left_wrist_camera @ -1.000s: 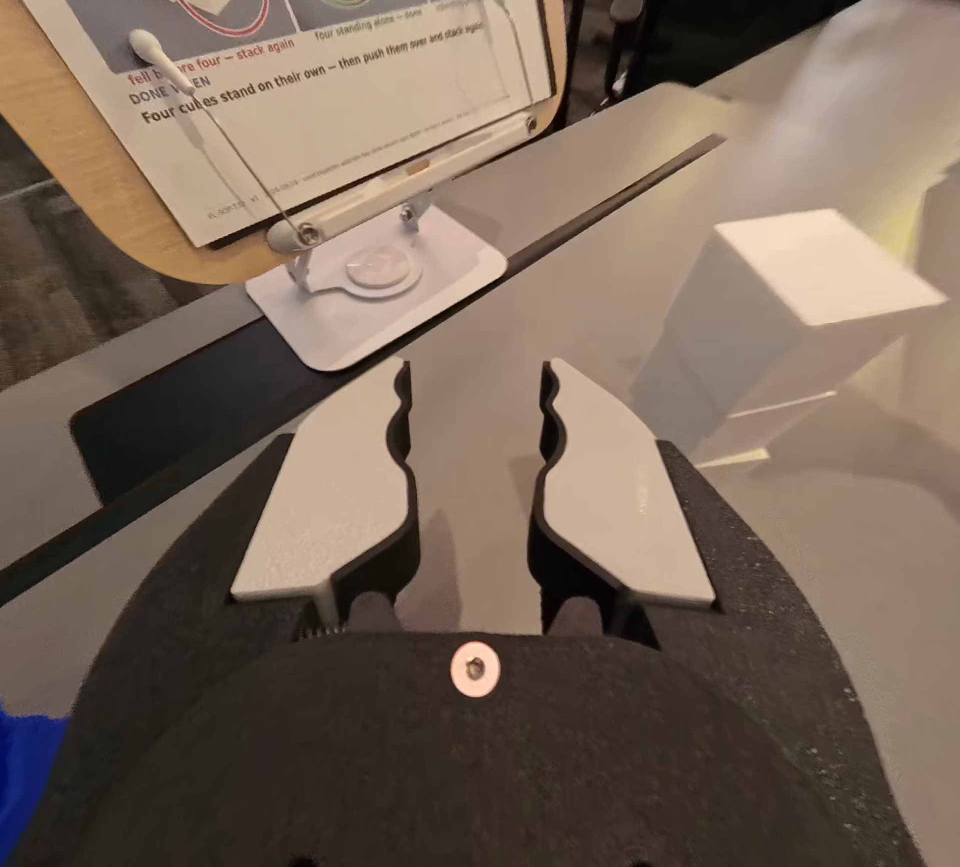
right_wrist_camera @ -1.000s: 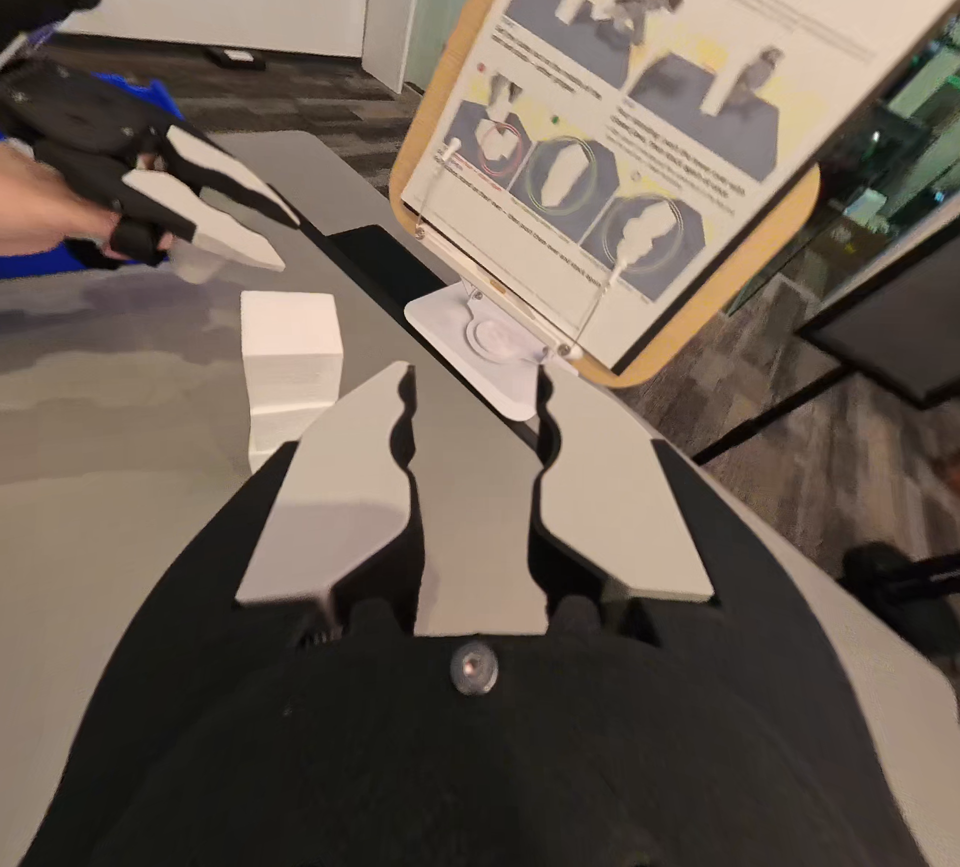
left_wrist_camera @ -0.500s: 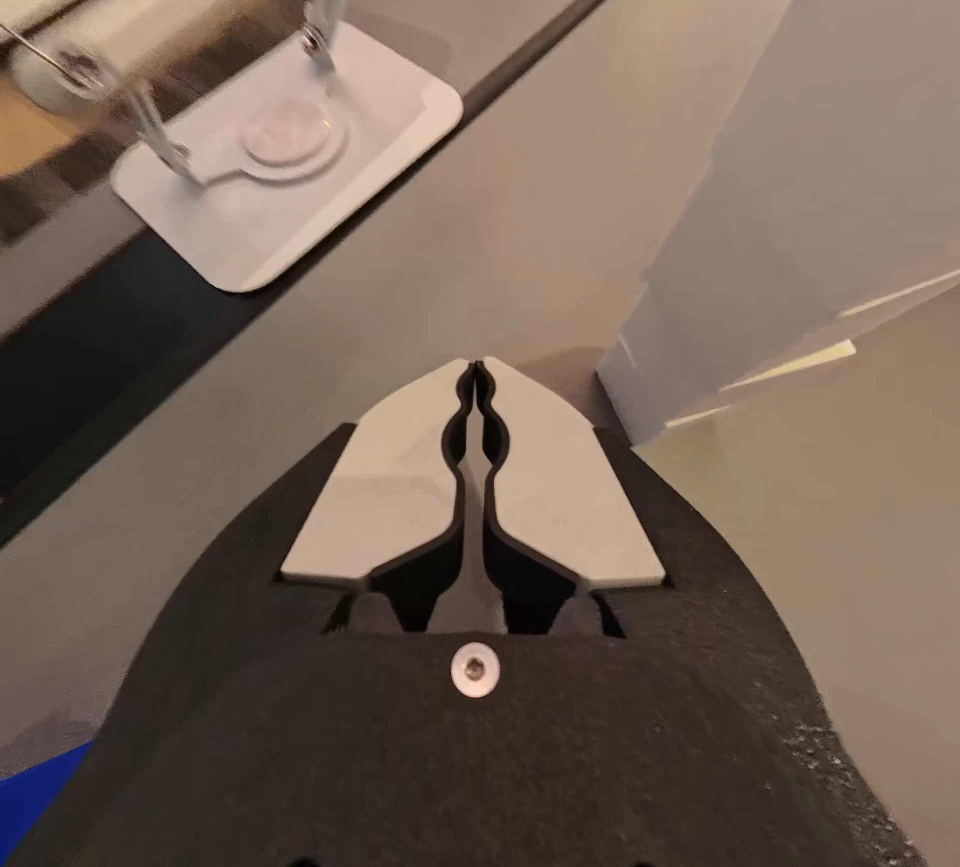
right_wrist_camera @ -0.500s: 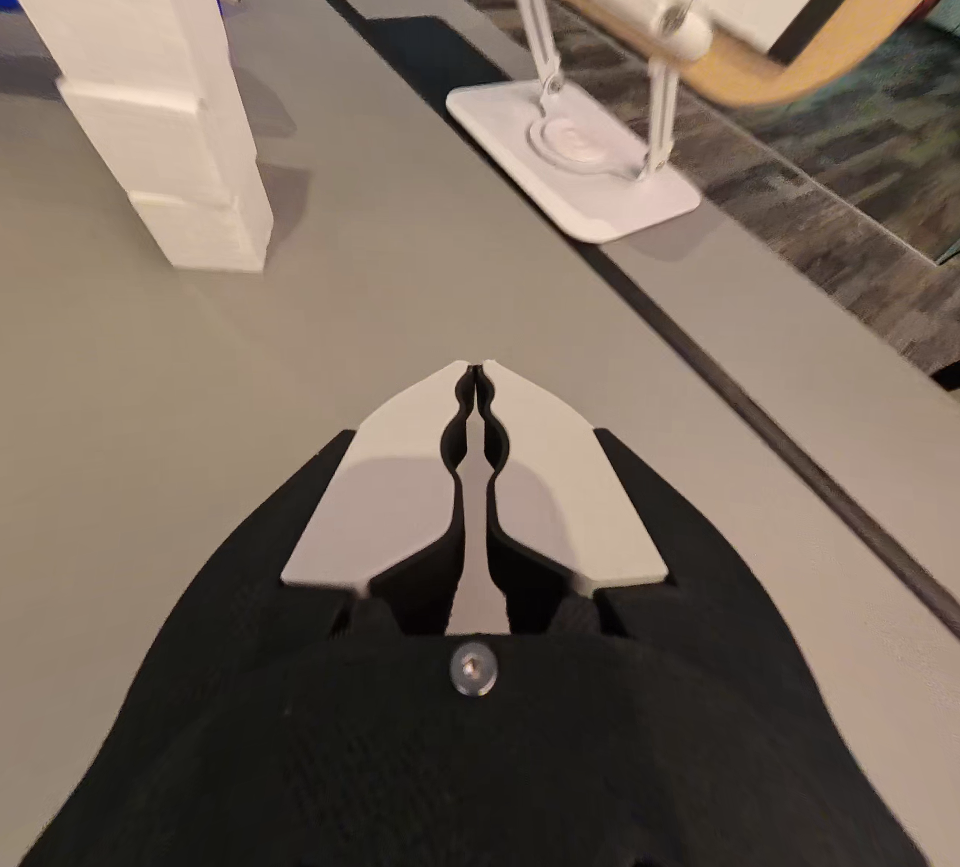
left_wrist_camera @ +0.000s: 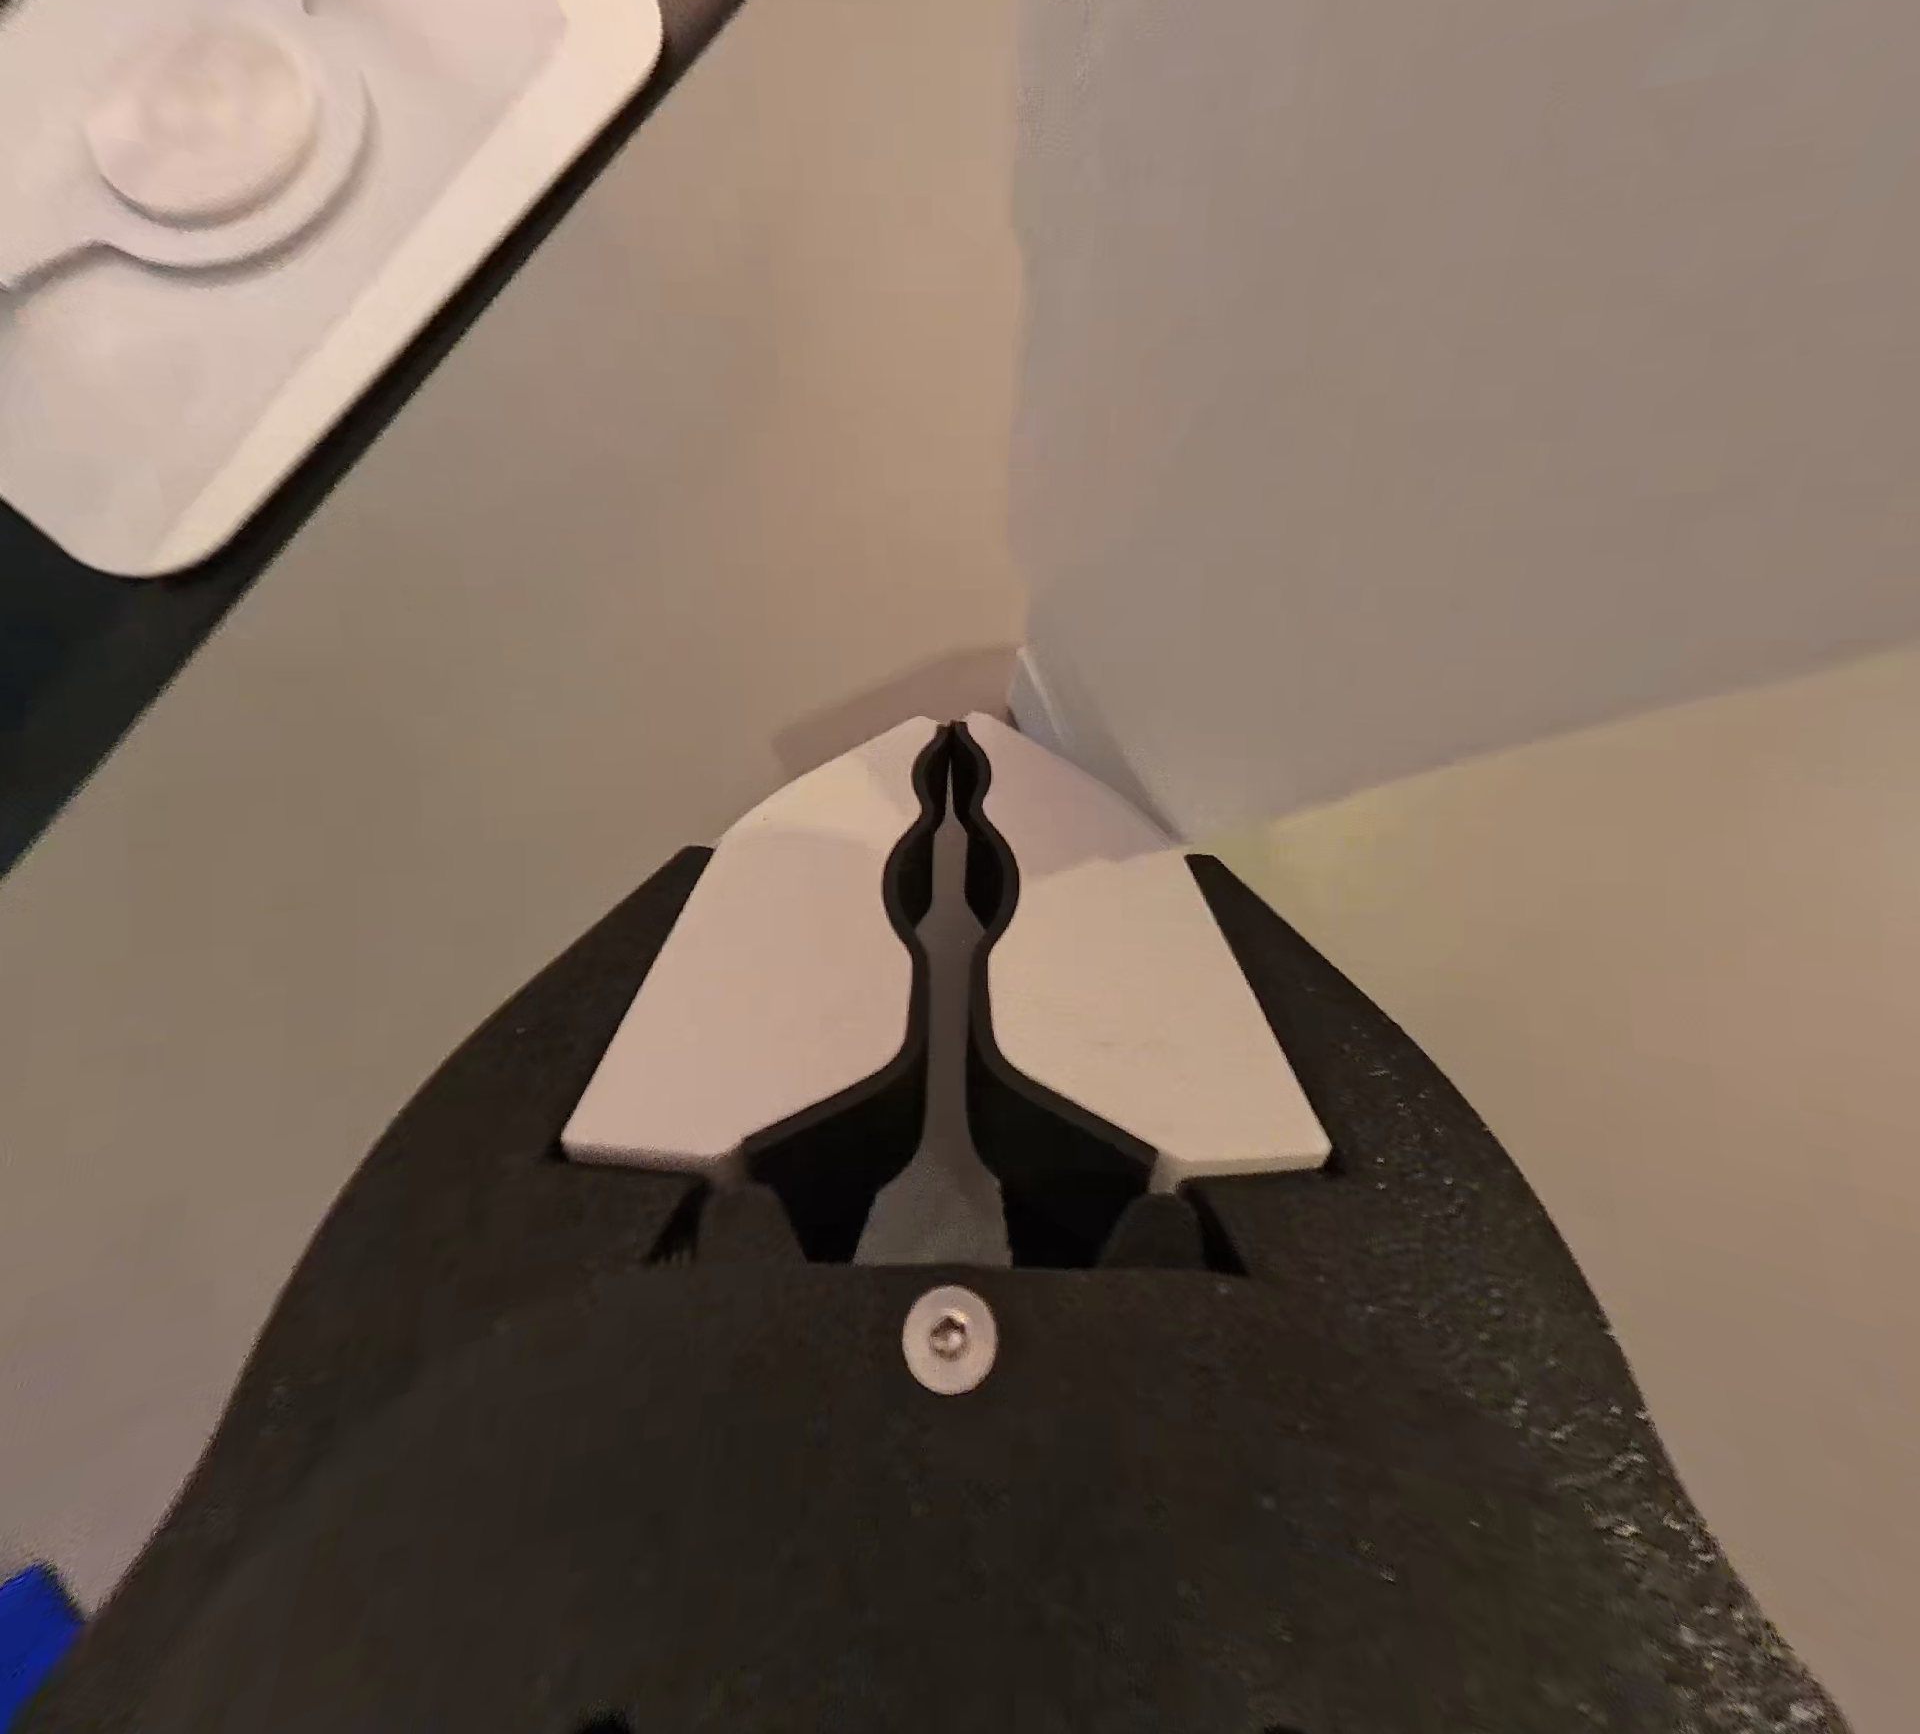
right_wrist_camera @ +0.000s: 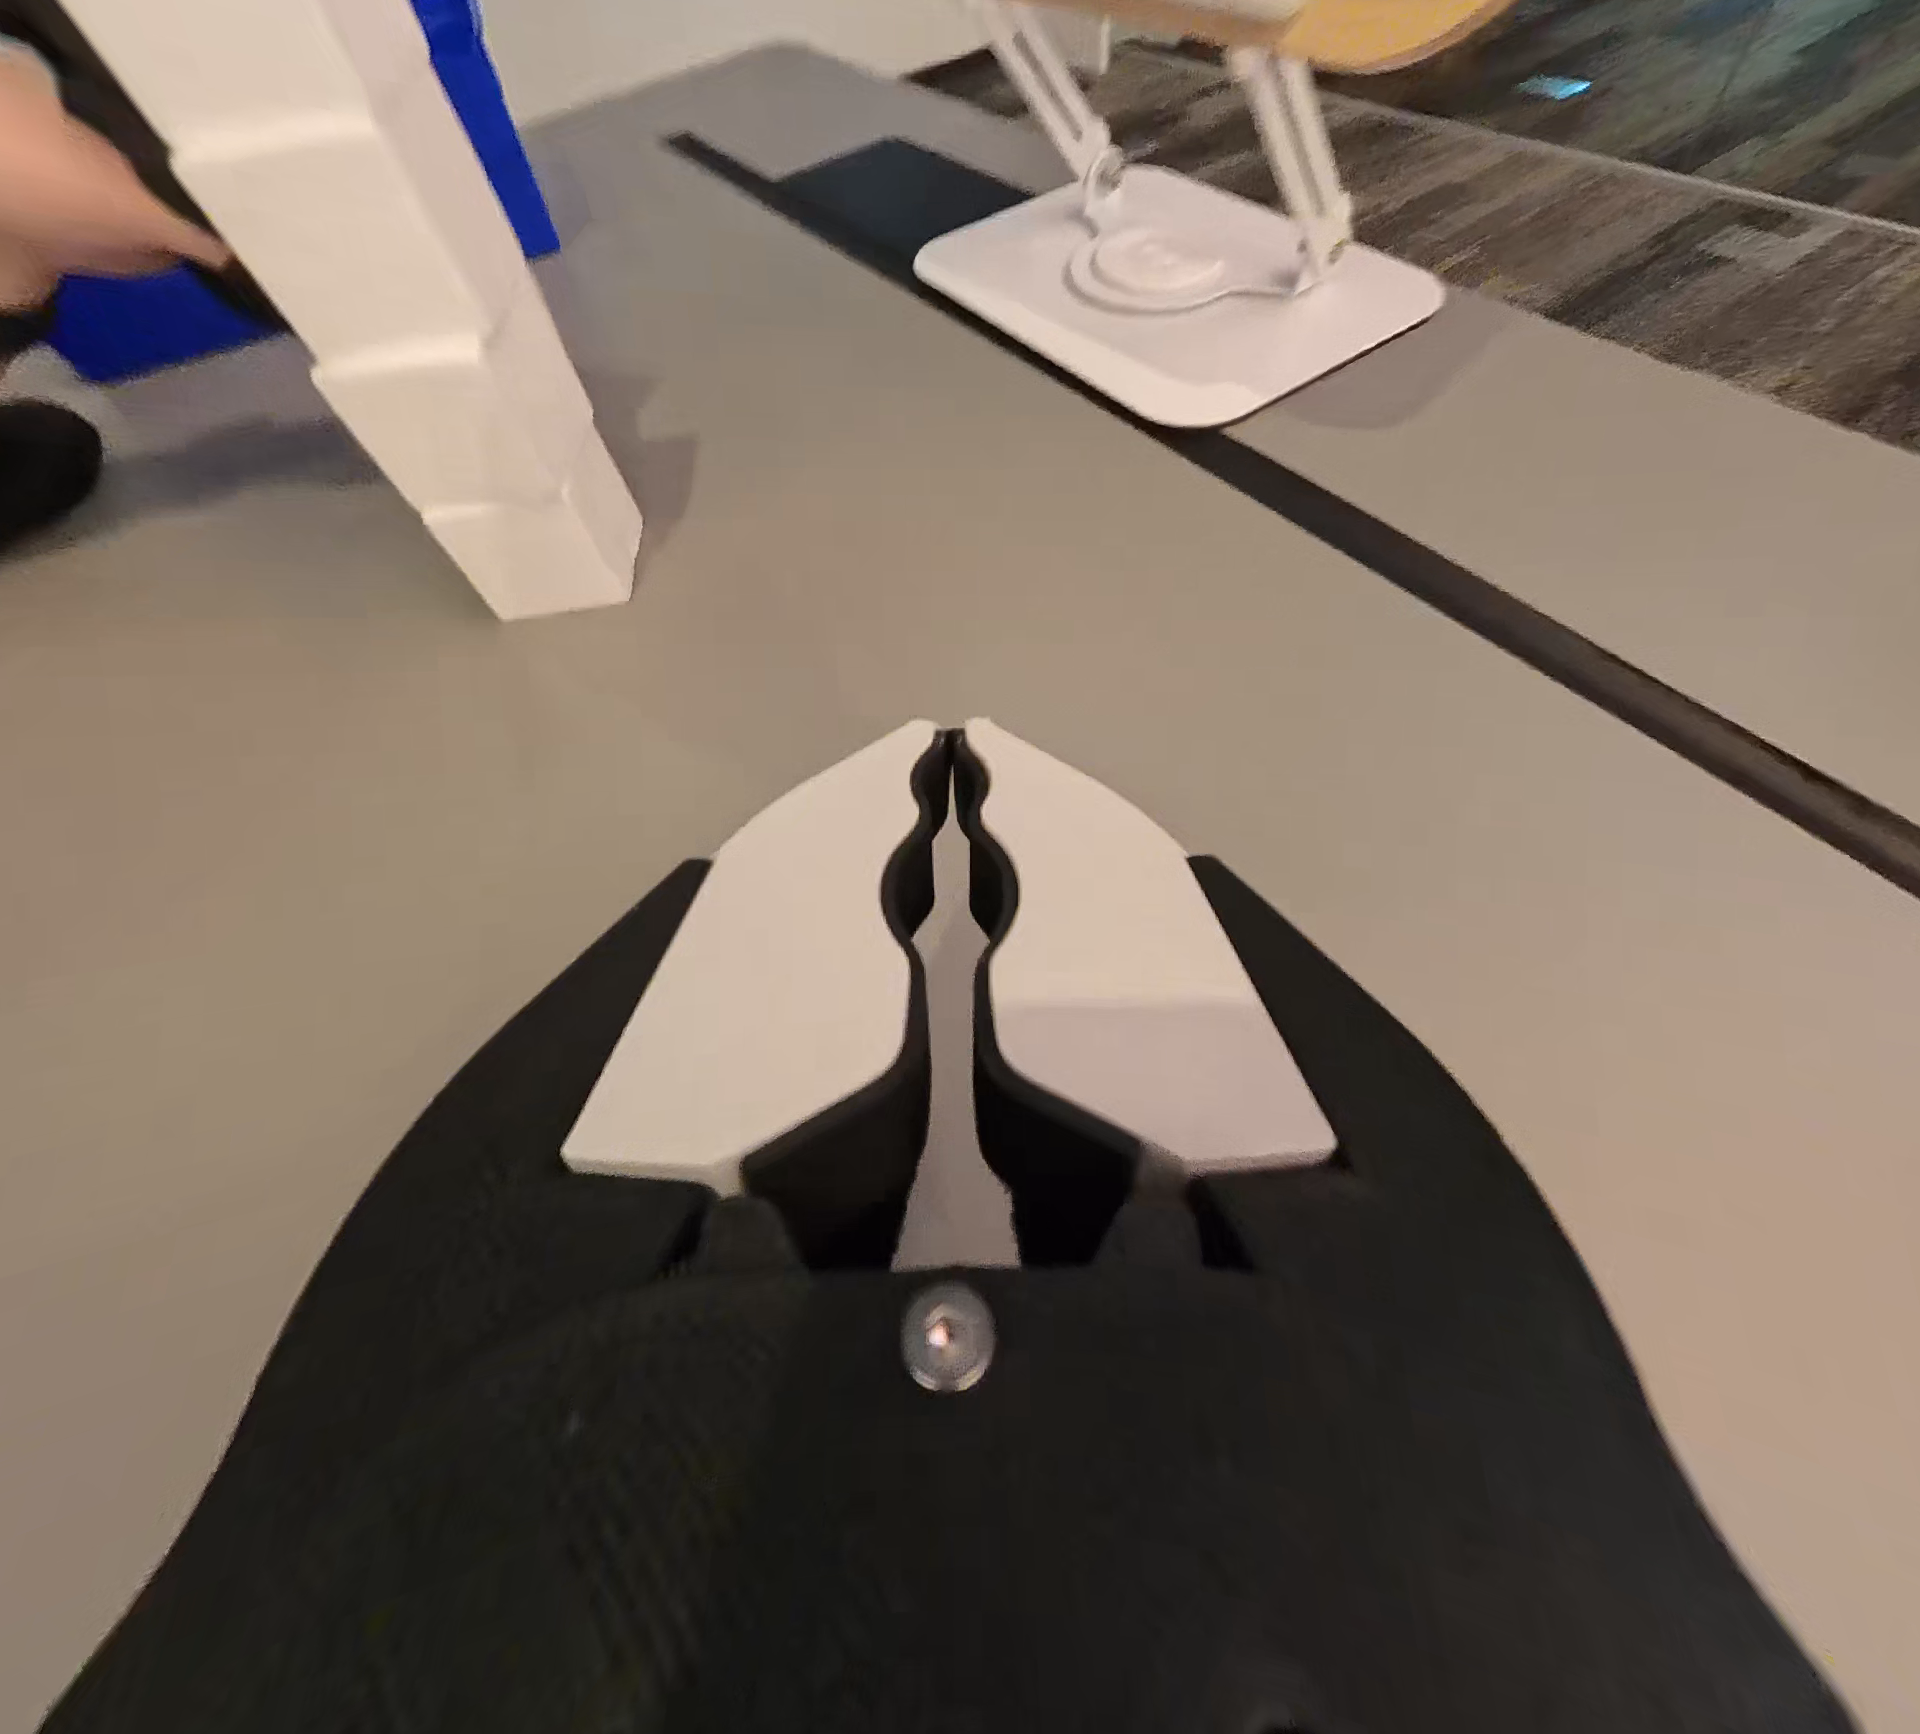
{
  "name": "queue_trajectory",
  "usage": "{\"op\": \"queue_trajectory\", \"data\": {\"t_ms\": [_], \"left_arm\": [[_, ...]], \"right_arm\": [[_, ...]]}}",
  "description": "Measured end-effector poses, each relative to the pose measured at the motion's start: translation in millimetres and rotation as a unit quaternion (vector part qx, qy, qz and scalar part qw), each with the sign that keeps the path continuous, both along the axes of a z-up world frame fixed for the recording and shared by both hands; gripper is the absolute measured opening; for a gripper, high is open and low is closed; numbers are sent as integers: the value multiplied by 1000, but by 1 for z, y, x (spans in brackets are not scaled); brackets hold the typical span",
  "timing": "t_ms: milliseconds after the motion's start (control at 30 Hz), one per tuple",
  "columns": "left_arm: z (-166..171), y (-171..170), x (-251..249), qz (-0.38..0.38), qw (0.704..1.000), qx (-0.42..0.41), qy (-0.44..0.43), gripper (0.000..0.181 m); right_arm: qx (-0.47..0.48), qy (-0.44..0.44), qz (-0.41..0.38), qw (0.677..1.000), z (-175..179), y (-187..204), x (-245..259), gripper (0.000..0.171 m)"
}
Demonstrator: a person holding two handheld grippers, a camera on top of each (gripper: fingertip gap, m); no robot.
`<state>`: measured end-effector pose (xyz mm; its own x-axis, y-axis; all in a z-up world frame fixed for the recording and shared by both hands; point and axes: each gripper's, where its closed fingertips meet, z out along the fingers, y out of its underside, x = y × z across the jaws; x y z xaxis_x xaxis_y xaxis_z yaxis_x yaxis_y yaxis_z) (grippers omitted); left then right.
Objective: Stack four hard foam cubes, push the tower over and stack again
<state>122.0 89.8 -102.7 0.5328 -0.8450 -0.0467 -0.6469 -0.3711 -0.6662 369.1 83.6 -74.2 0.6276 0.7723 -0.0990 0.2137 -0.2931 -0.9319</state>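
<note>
White foam cubes (right_wrist_camera: 343, 230) stood as a tower at about ten o'clock in the right wrist view, its top cut off by the frame, so the count could not be confirmed. The left gripper (left_wrist_camera: 952, 728) was clenched on nothing, its tips low beside the tower's base (left_wrist_camera: 1455, 282), which filled the one-to-two o'clock region; contact could not be confirmed. The right gripper (right_wrist_camera: 952, 726) was likewise clenched and empty, hovering over the grey table (right_wrist_camera: 312, 853) well apart from the tower. A white stand base (right_wrist_camera: 1184, 302) sat at one o'clock. Judged risk: a push this low might slide the stack rather than topple it, or scatter cubes toward the stand or off the table edge.
</note>
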Motion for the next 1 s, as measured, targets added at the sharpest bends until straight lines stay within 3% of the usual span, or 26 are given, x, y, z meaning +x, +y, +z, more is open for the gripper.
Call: {"op": "queue_trajectory", "data": {"t_ms": [400,467,633,833,1000], "left_arm": [[26,-10,45,2,992,123,-29,0],[33,-10,45,-4,991,124,-53,7],[36,-17,52,-63,986,60,-143,68],[24,-40,70,-160,955,-24,-250,80],[3,-48,74,-201,962,21,-183,89]], "right_arm": [[10,10,-50,999,22,-12,52,1],[15,-5,-56,998,23,-17,62,3],[-8,-5,-59,998,26,-40,85,44],[-57,-15,-3,998,9,-71,81,69],[-77,-60,-33,995,-10,-70,93,85]]}}
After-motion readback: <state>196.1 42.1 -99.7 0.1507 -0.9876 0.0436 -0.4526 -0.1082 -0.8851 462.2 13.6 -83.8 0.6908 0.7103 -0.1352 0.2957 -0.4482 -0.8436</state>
